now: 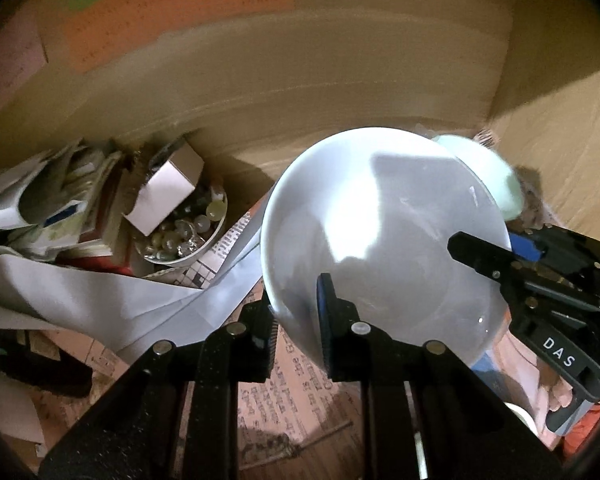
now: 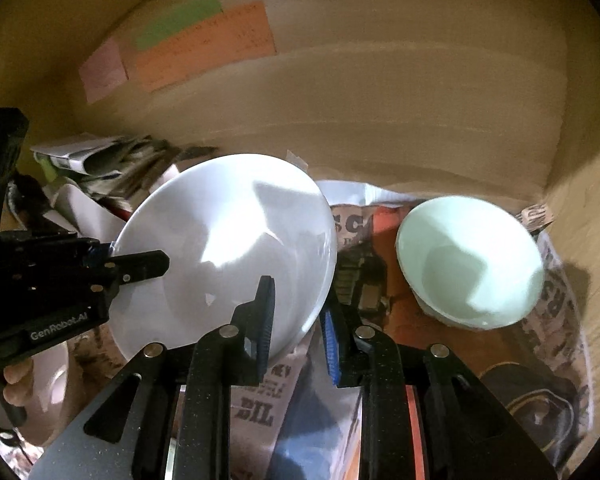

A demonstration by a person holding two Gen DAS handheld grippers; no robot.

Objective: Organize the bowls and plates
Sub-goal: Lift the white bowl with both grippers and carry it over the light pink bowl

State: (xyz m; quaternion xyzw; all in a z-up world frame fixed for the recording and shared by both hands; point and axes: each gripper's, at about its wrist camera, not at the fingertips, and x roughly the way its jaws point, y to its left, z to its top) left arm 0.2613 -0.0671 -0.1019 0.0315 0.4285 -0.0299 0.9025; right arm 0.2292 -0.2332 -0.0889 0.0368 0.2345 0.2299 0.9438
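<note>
Two tongs clamp white plate rim: left tongs angled down, right tongs nearer level

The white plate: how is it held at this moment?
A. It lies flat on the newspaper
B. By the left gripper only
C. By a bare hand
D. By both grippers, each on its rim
D: the white plate is clamped at its rim by the left gripper and the right gripper.
</note>
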